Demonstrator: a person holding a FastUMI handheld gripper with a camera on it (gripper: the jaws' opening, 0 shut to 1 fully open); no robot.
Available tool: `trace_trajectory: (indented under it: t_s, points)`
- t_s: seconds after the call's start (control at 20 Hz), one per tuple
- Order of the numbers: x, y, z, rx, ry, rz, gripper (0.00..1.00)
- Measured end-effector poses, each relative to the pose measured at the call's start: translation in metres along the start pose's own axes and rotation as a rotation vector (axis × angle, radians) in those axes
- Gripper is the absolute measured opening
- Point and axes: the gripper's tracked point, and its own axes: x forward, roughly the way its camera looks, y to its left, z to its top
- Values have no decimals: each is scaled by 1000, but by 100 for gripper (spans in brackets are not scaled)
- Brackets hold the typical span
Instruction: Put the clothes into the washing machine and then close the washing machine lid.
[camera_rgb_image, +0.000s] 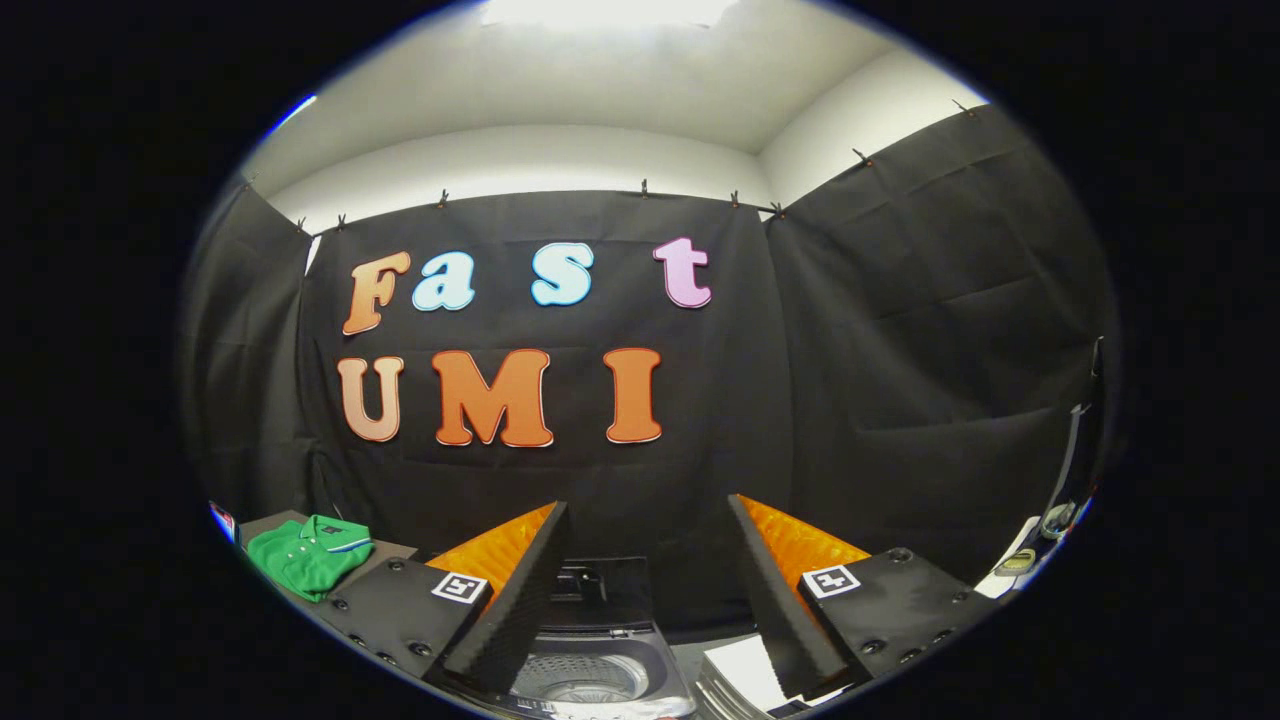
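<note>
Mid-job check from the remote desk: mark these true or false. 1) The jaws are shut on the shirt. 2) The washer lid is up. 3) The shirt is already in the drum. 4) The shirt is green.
1) False: the gripper is open, with nothing between its jaws.
2) True: the washing machine shows its drum, and the lid stands raised behind it.
3) False: the shirt lies folded on a surface off to the left, beyond the jaws.
4) True.

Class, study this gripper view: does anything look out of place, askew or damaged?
Nothing stands out. The green shirt lies folded on a dark surface beyond the fingers, the washing machine sits open between them, and the gripper is open and holds nothing.
</note>
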Motion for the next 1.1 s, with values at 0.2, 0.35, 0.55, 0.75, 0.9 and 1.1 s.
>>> trace_trajectory:
  t_s: [0.2,0.35,0.55,0.75,0.9,1.1]
  points:
    - [13,49,4,0,12,54,98]
    - [23,106,10,13,10,125,98]
    - [28,191,5,20,19,224,99]
    - [30,288,-9,38,55,342,99]
    - [17,366,-23,60,96,446,99]
    - [0,455,-61,68,195,558,99]
